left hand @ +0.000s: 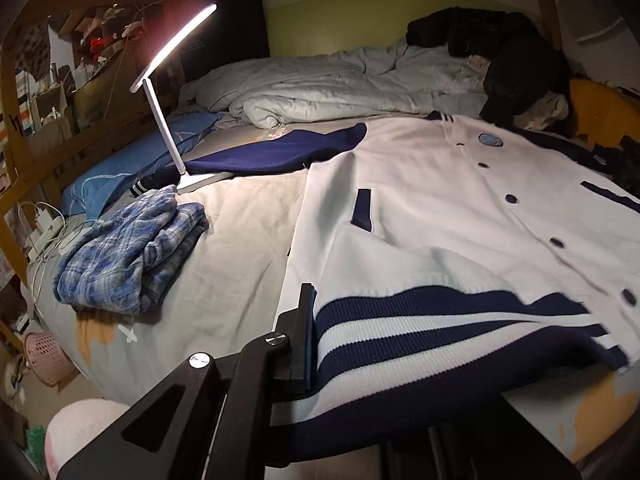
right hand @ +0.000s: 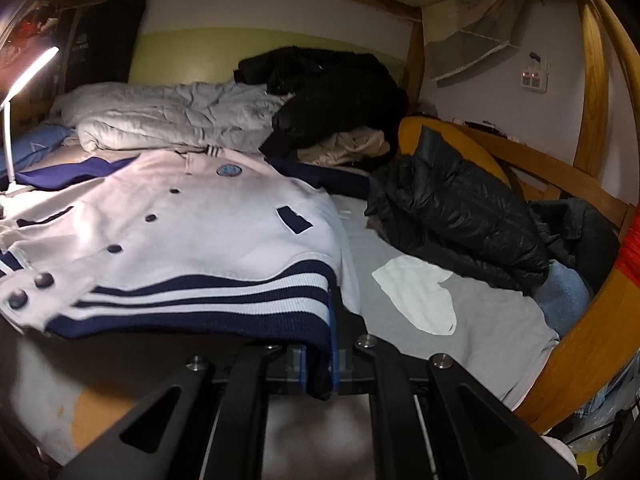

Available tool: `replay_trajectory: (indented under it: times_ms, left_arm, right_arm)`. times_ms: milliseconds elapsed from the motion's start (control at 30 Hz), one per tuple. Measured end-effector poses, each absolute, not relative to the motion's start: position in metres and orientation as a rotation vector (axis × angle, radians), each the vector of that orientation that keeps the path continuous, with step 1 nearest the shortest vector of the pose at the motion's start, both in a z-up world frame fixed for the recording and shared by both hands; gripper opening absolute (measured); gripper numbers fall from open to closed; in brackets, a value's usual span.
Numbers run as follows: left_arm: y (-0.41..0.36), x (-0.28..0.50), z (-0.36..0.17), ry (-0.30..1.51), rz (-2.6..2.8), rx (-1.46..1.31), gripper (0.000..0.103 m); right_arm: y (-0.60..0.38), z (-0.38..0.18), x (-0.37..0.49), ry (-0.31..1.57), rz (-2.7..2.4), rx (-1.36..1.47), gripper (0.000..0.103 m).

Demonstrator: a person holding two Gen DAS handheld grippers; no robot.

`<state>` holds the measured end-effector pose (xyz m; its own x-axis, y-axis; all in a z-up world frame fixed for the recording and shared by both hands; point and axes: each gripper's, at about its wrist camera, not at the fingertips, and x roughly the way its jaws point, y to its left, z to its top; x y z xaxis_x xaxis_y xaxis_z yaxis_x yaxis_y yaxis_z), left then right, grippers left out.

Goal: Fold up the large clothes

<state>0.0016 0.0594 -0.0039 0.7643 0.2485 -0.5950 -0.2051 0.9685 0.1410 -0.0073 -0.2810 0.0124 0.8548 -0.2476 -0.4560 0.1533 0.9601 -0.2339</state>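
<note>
A white varsity jacket [left hand: 432,208] with navy sleeves, navy buttons and a navy-and-white striped hem lies front up on the bed. My left gripper [left hand: 316,344] is shut on the left corner of its striped hem, lifting it off the sheet. My right gripper [right hand: 320,364] is shut on the right corner of the jacket's [right hand: 192,220] hem, which hangs raised above the bed. One navy sleeve [left hand: 280,152] stretches out to the left toward the lamp.
A lit white desk lamp [left hand: 168,92] stands on the bed at left, near a crumpled blue plaid garment [left hand: 128,256] and a blue pillow [left hand: 132,172]. A bunched duvet [left hand: 328,88] and black clothes [right hand: 332,92] lie at the back. A black puffer jacket [right hand: 452,212] lies right.
</note>
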Motion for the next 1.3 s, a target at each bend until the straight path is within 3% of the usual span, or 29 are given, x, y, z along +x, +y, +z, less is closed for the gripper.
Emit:
replay_trajectory:
  times_ms: [200,400,767,1167,1233,1267,1300]
  left_arm:
    - [0.062,-0.040,0.001,0.653,0.201,0.042,0.008]
    - [0.069,-0.029,0.006,0.703,0.184,0.002,0.008]
    - [0.086,0.099,0.001,0.988,0.105,-0.121,0.009]
    - [0.068,0.135,-0.041,1.002,0.108,0.060,0.012]
    - [0.064,0.133,-0.040,0.978,0.111,0.099,0.021]
    - [0.065,0.133,-0.040,0.970,0.114,0.106,0.040]
    - [0.066,0.131,-0.038,0.960,0.113,0.100,0.064]
  right_arm:
    - [-0.283,0.021,-0.038,0.473,-0.180,-0.163,0.007]
    - [-0.282,0.024,-0.047,0.484,-0.144,-0.178,0.007]
    - [-0.272,0.041,0.073,0.651,-0.076,-0.239,0.007]
    - [-0.283,-0.012,0.139,0.790,-0.036,-0.192,0.009]
    - [-0.282,-0.012,0.139,0.786,-0.025,-0.185,0.012]
    - [-0.282,-0.011,0.138,0.782,-0.020,-0.179,0.017]
    - [-0.283,-0.010,0.136,0.775,-0.017,-0.170,0.035]
